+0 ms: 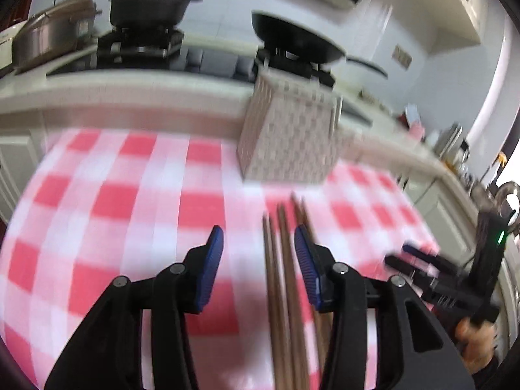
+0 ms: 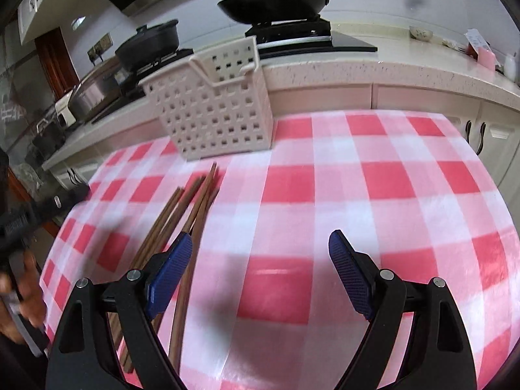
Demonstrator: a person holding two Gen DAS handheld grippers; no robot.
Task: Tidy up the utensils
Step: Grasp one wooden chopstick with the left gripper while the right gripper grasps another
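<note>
Several brown wooden chopsticks (image 1: 282,276) lie side by side on the red-and-white checked tablecloth (image 1: 113,201), pointing towards a white perforated basket (image 1: 289,136) at the table's far edge. My left gripper (image 1: 258,230) is open just above the cloth. Some chopsticks lie between its blue pads, close to the right pad, and the pads do not press on them. In the right wrist view my right gripper (image 2: 260,234) stands open and wide over bare cloth. The chopsticks (image 2: 182,208) pass beside and under its left finger, and the basket (image 2: 211,110) stands beyond.
Behind the table runs a pale counter (image 2: 373,68) with a black wok (image 2: 276,3) and a lidded black pot (image 2: 149,45) on a stove. A steel pan (image 1: 52,39) sits further left. A hand (image 2: 22,279) shows at the left edge.
</note>
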